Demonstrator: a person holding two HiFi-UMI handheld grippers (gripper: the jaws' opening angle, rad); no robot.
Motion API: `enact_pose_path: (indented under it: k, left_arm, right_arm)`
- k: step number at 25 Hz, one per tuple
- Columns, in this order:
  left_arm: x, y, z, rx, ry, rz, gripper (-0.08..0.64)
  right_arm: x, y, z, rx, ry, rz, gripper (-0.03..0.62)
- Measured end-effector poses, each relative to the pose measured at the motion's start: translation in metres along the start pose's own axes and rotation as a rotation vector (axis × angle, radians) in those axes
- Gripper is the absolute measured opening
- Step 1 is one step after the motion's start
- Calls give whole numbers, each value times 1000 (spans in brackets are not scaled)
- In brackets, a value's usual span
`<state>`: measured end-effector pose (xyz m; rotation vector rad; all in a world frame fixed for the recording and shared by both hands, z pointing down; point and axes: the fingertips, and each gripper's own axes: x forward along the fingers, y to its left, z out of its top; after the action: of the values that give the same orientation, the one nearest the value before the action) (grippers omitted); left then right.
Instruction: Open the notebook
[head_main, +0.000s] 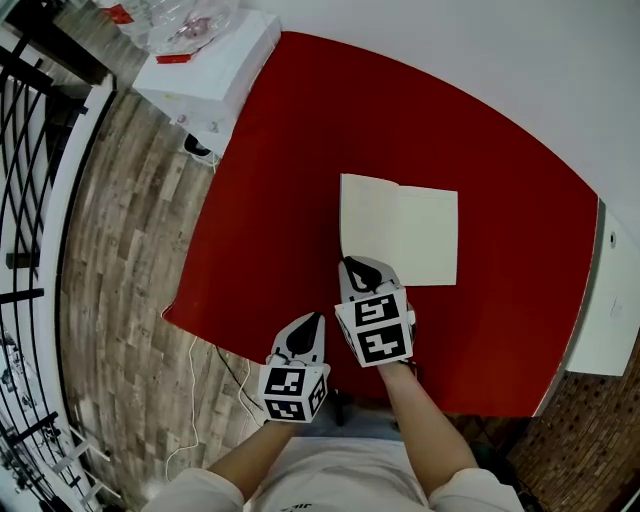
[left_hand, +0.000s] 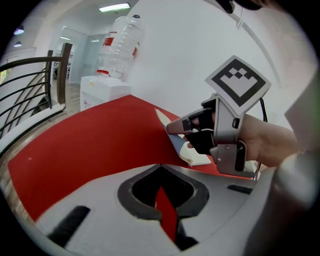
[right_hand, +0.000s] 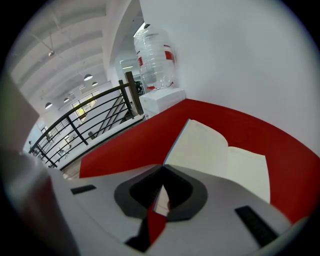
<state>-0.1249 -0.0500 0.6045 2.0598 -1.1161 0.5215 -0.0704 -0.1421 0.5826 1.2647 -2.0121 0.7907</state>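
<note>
Right gripper (right_hand: 162, 167): clenched on the near corner of the cover (right_hand: 195, 145), held tilted up off the notebook (right_hand: 247, 170). Left gripper (left_hand: 160, 167): clamped shut on nothing, at lower left of the book, over the red table (head_main: 290, 150). Judged light, thin, floppy and easily creased; best pinched at the free edge near a corner. Located at frame centre in head view, touching the right gripper's tips from above.

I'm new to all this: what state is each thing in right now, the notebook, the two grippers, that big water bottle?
notebook: partly open on the red table, left leaf lifted.
right gripper: shut on the notebook's lifted leaf at its near corner.
left gripper: shut, nothing between its jaws.
water bottle: upright on a white dispenser.
</note>
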Motion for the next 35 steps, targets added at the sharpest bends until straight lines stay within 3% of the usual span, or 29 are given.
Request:
enact_pose_path:
  k: [8, 17, 30, 35]
  left_arm:
    - [-17, 34, -19, -53, 5, 61, 8]
    - [-21, 46, -27, -72, 7, 71, 6]
    - [-22, 42, -32, -65, 21, 55, 8]
    - [-23, 41, -34, -62, 20, 54, 8]
  right_arm:
    - [48, 11, -27, -18, 83, -15, 14]
    - [67, 10, -42, -76, 125, -56, 15]
    - [68, 14, -52, 66, 127, -24, 53]
    - [68, 13, -52, 65, 118, -26, 60]
